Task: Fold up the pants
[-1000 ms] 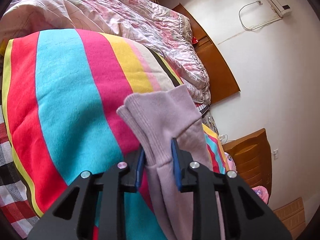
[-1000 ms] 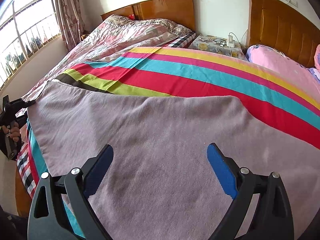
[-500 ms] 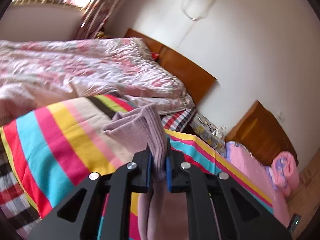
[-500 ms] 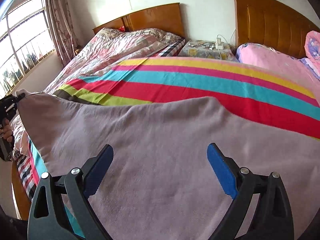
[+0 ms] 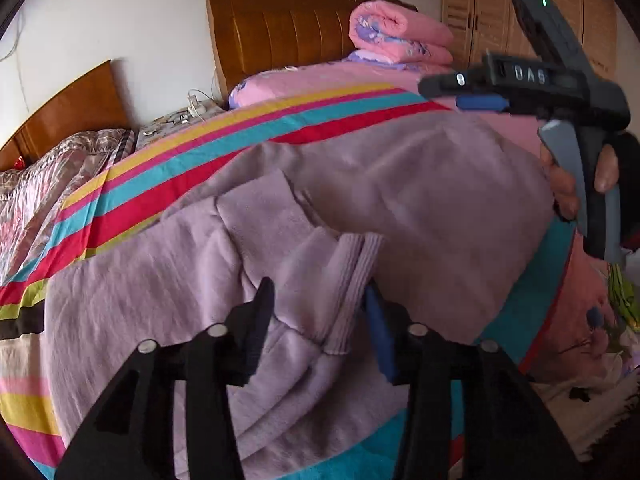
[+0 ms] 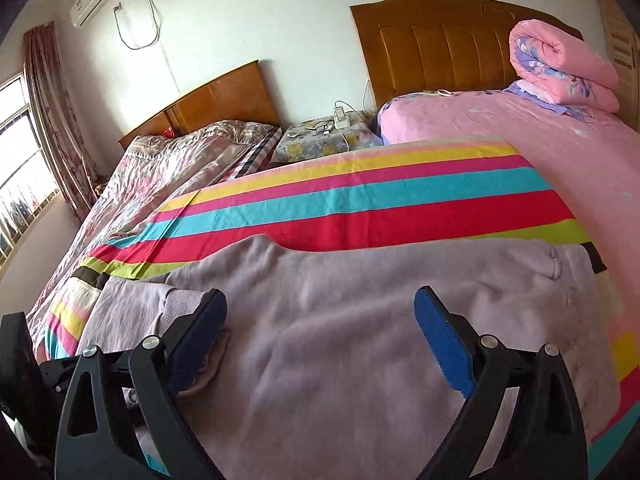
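Observation:
Lilac fleece pants (image 5: 420,200) lie spread on a striped blanket (image 5: 224,144) on the bed; they also show in the right wrist view (image 6: 360,320). One leg end with its ribbed cuff (image 5: 352,280) is folded back over the rest. My left gripper (image 5: 320,300) is open, its fingers on either side of that cuff and apart from it. My right gripper (image 6: 320,320) is open and empty just above the pants. It also shows in the left wrist view (image 5: 480,102), at the far side of the pants.
A rolled pink quilt (image 6: 560,68) lies by the wooden headboard (image 6: 436,44) on the pink sheet. A flowered quilt (image 6: 160,176) covers the bed to the left. A nightstand (image 6: 324,140) with chargers stands between the beds. A wardrobe (image 5: 520,8) is at the right.
My left gripper carried the cuffed leg end across over the pants, laid it down and opened. The pants now lie flatter. My right gripper stayed open above them.

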Demonstrator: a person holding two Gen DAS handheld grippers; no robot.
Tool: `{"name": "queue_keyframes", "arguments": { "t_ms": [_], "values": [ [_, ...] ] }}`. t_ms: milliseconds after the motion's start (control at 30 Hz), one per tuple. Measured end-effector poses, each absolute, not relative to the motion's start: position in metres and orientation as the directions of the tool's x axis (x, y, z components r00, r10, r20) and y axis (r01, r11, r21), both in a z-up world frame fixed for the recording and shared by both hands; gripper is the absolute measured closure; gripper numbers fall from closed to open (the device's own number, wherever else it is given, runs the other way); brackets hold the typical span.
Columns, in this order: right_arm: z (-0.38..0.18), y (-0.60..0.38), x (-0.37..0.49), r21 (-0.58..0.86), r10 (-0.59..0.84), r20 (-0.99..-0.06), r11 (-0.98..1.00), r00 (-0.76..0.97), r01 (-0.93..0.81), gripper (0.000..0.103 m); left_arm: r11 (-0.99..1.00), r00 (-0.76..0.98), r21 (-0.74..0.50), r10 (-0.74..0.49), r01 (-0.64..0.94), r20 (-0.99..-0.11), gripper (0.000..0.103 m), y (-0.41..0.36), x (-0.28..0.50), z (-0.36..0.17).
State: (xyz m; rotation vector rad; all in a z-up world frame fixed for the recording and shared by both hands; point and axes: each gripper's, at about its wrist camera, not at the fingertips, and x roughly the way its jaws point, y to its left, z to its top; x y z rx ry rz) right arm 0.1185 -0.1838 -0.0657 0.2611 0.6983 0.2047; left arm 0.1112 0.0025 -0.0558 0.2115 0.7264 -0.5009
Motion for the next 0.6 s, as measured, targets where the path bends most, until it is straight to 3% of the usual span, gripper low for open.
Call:
{"name": "queue_keyframes", "arguments": {
  "t_ms": [67,100,167,233,333,433,600],
  "values": [
    [-0.074,-0.181,0.116,0.355,0.334,-0.611,0.926,0.718,-0.128,0.012,0.902,0.736,-0.046,-0.379,0.429,-0.561,0.007,0.044,0.101,-0.026],
    [-0.08,-0.175,0.116,0.391,0.381,-0.612,0.907,0.693,-0.153,0.012,0.922,0.782,-0.086,-0.366,0.377,-0.505,0.002,0.068,0.096,-0.013],
    [-0.089,-0.158,0.11,0.475,0.486,-0.603,0.856,0.632,-0.205,0.012,0.949,0.824,-0.171,-0.316,0.266,-0.47,0.001,0.113,0.094,0.0],
    [-0.098,-0.134,0.104,0.549,0.587,-0.592,0.795,0.552,-0.257,0.012,0.969,0.836,-0.215,-0.22,0.125,-0.502,0.002,0.153,0.095,-0.004],
    [-0.106,-0.101,0.094,0.585,0.658,-0.607,0.749,0.445,-0.31,0.021,0.98,0.811,-0.195,-0.083,-0.039,-0.58,0.002,0.194,0.088,-0.023],
    [-0.121,-0.079,0.087,0.578,0.651,-0.678,0.759,0.342,-0.299,0.025,0.983,0.779,-0.159,-0.025,-0.096,-0.627,0.002,0.215,0.073,-0.042],
    [-0.128,-0.064,0.082,0.588,0.652,-0.696,0.758,0.3,-0.282,0.028,0.989,0.757,-0.115,-0.003,-0.095,-0.653,0.002,0.21,0.065,-0.066]
  ]
}}
